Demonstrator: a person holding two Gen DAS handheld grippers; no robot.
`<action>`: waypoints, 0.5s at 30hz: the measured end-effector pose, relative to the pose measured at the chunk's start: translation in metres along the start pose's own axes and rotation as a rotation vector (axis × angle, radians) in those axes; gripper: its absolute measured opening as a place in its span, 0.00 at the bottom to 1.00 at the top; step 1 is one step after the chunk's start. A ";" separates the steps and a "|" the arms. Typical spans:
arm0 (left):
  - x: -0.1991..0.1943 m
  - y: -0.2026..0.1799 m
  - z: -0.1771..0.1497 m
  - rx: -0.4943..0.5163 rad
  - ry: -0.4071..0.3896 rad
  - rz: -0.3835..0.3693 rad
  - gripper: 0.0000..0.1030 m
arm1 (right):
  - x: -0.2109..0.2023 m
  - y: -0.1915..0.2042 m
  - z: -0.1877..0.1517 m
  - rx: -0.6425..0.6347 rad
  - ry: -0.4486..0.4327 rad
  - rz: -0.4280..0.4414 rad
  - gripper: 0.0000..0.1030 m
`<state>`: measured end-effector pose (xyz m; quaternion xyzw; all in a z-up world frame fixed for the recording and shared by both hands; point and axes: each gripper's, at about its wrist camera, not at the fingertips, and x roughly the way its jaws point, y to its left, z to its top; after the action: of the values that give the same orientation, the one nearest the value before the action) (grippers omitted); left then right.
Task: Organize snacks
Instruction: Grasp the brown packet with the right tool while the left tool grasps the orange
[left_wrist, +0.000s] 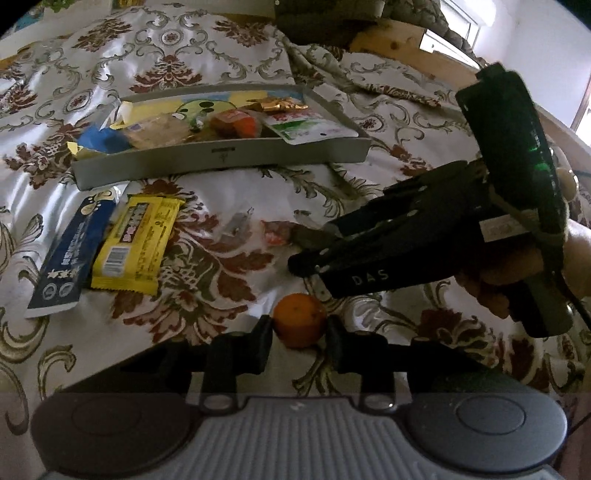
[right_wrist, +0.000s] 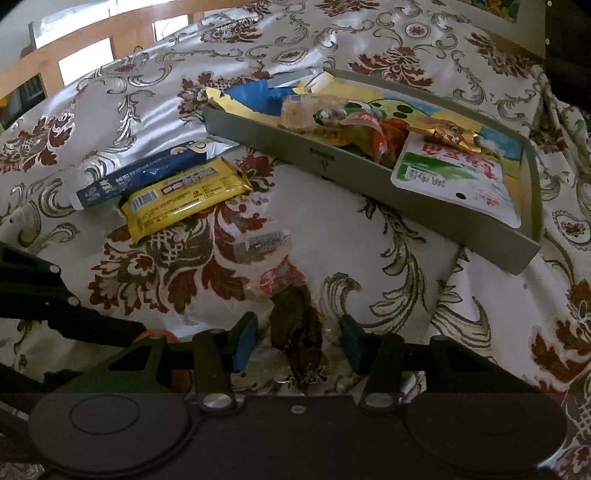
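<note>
The left claw (left_wrist: 300, 328) grips the orange (left_wrist: 300, 320), the right claw (right_wrist: 298, 341) seemingly straddles a dark clear-wrapped snack (right_wrist: 297, 334) unclenched; either could slip onto the bedspread (right_wrist: 369, 221).

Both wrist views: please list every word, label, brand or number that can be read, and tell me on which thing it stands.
"DAS": white letters on the right gripper, seen from the left wrist.
Yellow snack bar: barcode and print, too blurred to read.
Dark blue packet: white print, too blurred.
White and green pouch in the grey tray: red characters, not legible.
Clear wrapped snack: red label, unreadable.
Grey tray's front wall: small mark, unreadable.
</note>
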<state>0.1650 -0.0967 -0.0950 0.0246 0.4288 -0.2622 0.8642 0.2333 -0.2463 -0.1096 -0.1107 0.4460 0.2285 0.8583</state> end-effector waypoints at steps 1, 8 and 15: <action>0.003 0.000 0.001 0.004 0.004 -0.004 0.34 | 0.000 0.000 0.000 0.001 0.000 0.000 0.50; 0.017 -0.002 0.001 0.024 0.022 -0.012 0.35 | 0.004 0.001 -0.002 -0.011 0.003 -0.002 0.52; 0.006 -0.003 0.001 0.002 -0.004 0.008 0.34 | -0.002 -0.002 0.003 0.049 -0.002 -0.015 0.48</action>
<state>0.1673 -0.1020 -0.0988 0.0266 0.4269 -0.2594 0.8659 0.2348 -0.2474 -0.1063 -0.0928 0.4497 0.2114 0.8628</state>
